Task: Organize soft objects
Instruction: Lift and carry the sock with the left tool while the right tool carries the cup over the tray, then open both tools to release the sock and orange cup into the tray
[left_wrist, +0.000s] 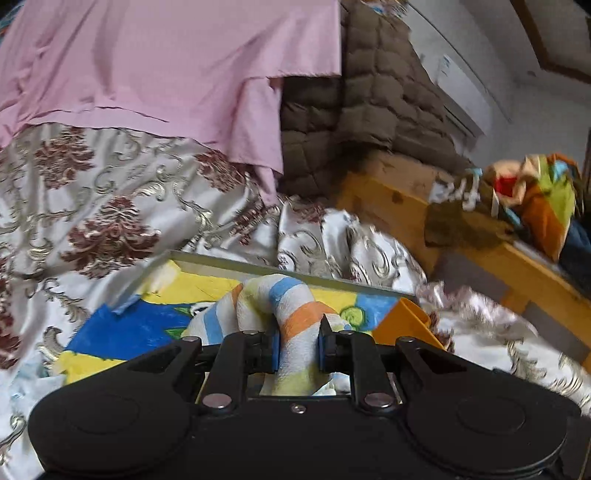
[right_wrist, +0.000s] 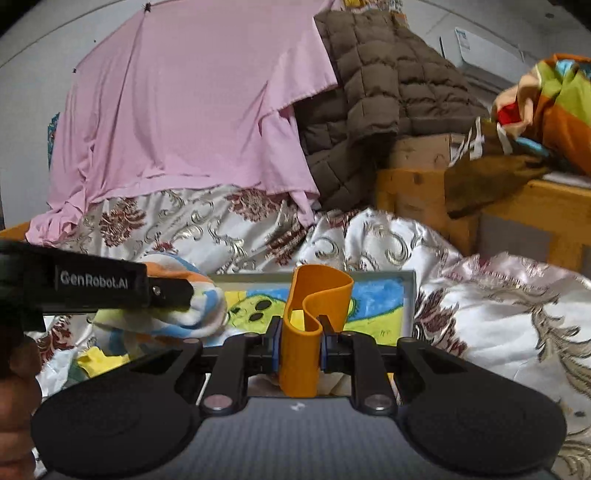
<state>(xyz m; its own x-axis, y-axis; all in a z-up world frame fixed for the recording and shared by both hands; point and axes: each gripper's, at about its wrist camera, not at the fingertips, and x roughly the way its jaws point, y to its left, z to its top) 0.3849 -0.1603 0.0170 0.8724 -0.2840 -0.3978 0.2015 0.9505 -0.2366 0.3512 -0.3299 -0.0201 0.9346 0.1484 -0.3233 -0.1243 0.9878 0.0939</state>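
mid-task: left claw (left_wrist: 298, 345) grips the striped towel (left_wrist: 295, 310), right claw (right_wrist: 300, 341) grips the orange strip (right_wrist: 306, 332); both are held above the bed (right_wrist: 498, 317), neither placed yet.

Two close wrist views, bed-facing

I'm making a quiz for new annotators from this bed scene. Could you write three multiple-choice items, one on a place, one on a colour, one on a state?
1. Where does the pink sheet lie?
A. over the patterned bedspread
B. under the painting
C. on the wooden frame

2. What colour is the curled strip in the right gripper?
A. blue
B. orange
C. pink

3. How is the left gripper?
A. open and empty
B. out of view
C. shut on the striped cloth

Answers: 1 A, its hem hangs over the bedspread; 2 B, the strip is orange; 3 C, the pads squeeze the cloth.
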